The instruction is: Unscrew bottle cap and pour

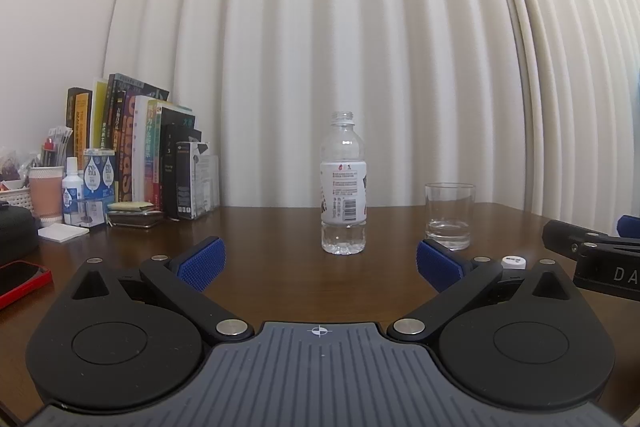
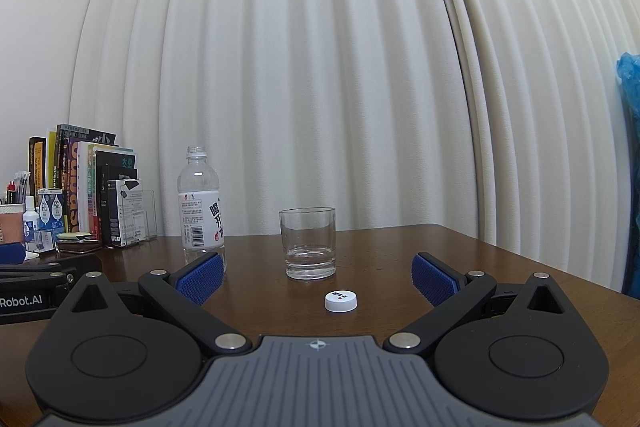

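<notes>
both grippers, left gripper (image 1: 318, 261) and right gripper (image 2: 316, 277), gape empty; bare table (image 2: 392, 247) surrounds the uncapped bottle (image 1: 343, 187), glass (image 2: 308, 243) and cap (image 2: 340, 301).

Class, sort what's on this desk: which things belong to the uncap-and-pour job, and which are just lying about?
Job: bottle, uncapped; white cap; glass.
Lying about: books; red phone; paper cup; solution bottle.
</notes>
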